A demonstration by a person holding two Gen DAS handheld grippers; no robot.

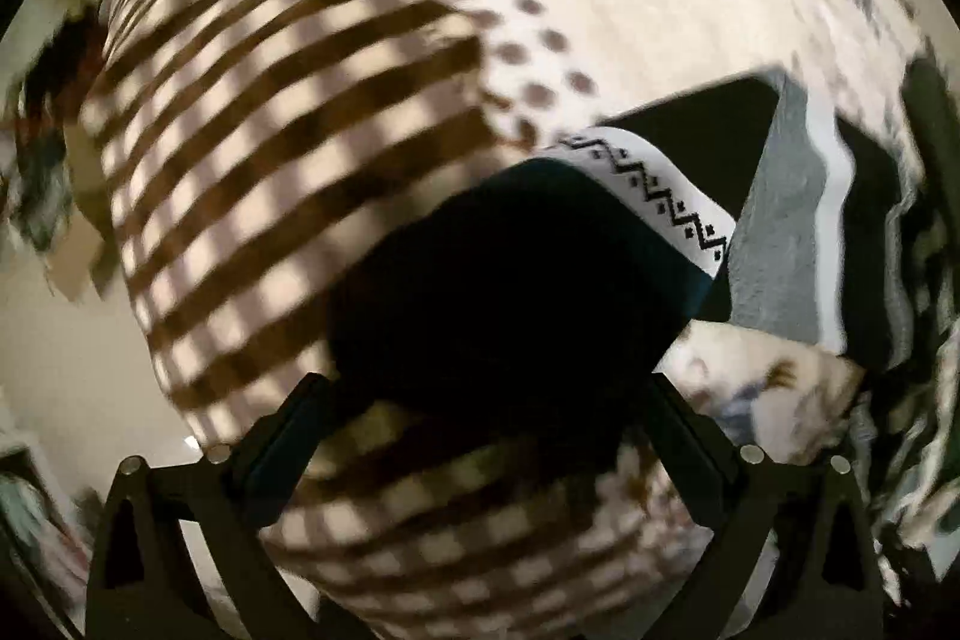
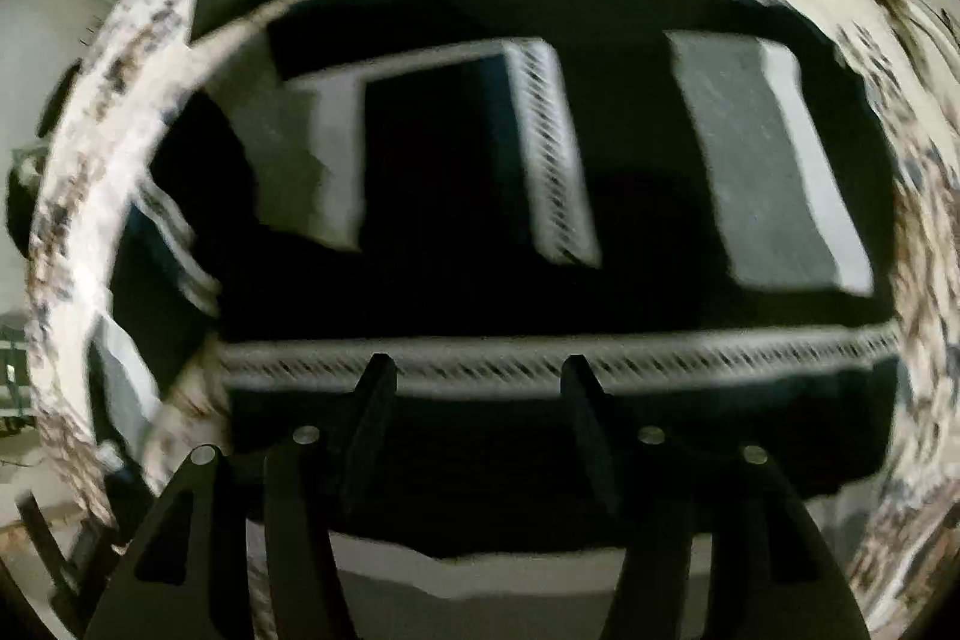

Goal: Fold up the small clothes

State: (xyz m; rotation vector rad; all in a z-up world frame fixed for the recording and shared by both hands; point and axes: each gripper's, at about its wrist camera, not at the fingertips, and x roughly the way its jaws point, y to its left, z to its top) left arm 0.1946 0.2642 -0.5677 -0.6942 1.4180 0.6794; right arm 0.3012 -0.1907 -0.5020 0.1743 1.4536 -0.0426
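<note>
A black garment with grey panels and white zigzag-trim bands [image 2: 480, 196] lies spread on a patterned cloth. In the left wrist view a dark fold of it [image 1: 492, 292] with a white zigzag band [image 1: 654, 184] bulges between the fingers of my left gripper [image 1: 486, 400], which stand wide apart around it. My right gripper [image 2: 477, 370] is open, its fingertips [image 2: 378, 370] over the garment's lower white band [image 2: 720, 346], holding nothing.
A brown-and-white checked cloth with dots [image 1: 288, 148] covers the surface on the left. A floral-patterned white cloth [image 2: 78, 196] rings the garment. Pale floor or wall [image 1: 54, 340] shows beyond the edge. Both views are motion-blurred.
</note>
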